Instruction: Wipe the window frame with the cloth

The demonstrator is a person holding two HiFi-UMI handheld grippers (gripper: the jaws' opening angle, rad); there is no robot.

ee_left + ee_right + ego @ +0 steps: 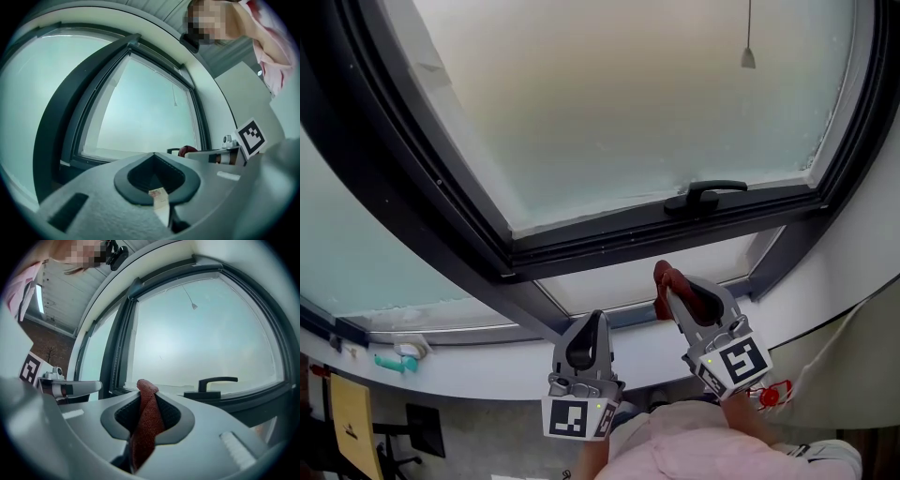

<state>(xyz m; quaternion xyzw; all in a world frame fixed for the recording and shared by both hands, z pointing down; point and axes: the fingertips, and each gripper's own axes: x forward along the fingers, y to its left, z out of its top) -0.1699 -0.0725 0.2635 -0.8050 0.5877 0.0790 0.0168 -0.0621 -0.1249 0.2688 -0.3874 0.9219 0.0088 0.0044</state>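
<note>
Within the right claw (149, 401), the cloth (143, 437) is mostly hidden.

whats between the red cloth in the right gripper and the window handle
Only the window frame itself. In the head view its dark lower rail runs between the cloth and the handle, and no loose thing lies there.

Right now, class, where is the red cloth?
The cloth is pinched in the right gripper, low and right of centre in the head view, just below the window frame's bottom rail and left of the handle.
</note>
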